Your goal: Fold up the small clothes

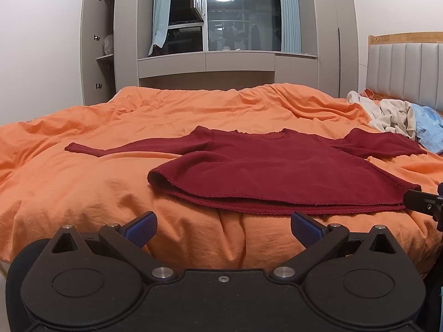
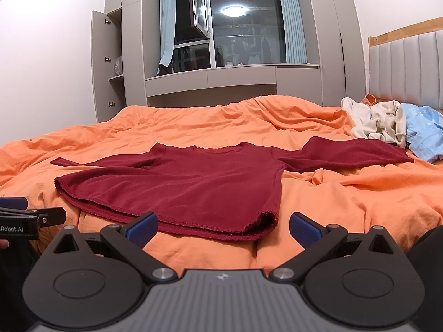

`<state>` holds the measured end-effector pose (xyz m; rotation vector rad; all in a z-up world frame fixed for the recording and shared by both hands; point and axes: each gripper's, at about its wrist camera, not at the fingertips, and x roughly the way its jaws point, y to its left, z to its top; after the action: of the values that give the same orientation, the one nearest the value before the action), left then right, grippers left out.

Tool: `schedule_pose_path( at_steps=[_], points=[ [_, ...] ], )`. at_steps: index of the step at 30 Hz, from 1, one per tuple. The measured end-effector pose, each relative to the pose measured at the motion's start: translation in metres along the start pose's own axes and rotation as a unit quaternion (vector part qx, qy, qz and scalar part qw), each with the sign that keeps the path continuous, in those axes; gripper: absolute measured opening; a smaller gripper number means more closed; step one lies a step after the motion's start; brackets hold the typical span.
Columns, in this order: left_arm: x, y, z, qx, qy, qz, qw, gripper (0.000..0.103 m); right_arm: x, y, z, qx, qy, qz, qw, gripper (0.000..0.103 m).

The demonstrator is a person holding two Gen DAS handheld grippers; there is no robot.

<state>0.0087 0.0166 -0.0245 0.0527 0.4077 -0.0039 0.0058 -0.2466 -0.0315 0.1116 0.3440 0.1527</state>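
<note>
Across the orange bed point(image 1: 83, 182), the dark red sweater point(image 1: 277, 171) lies flat, sleeves spread, ready for folding. Just short of its hem, left hand-held gripper point(image 1: 223, 228) and right hand-held gripper point(image 2: 223, 228) hover wide apart, empty, poised for its corners.

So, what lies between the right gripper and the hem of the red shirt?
Only bare orange bedsheet. In the right wrist view the right gripper is open just short of the red shirt, and nothing else lies on that stretch.

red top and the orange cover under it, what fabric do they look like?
Red top: looks like a matte knit, possibly cotton; fuzzy surface, small scalloped hem edge. Orange cover: looks like thin woven cotton, smooth with a slight sheen and many sharp creases. Fibre content can't be confirmed.
</note>
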Motion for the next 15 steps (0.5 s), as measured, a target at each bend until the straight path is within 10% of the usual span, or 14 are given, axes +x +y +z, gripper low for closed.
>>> schedule_pose_path(
  at_steps=[15],
  points=[
    [0.032,-0.019,0.038,0.002,0.031,-0.01,0.9995,0.102,0.044,-0.044,0.034,0.058,0.0,0.033,0.998,0.103]
  ],
)
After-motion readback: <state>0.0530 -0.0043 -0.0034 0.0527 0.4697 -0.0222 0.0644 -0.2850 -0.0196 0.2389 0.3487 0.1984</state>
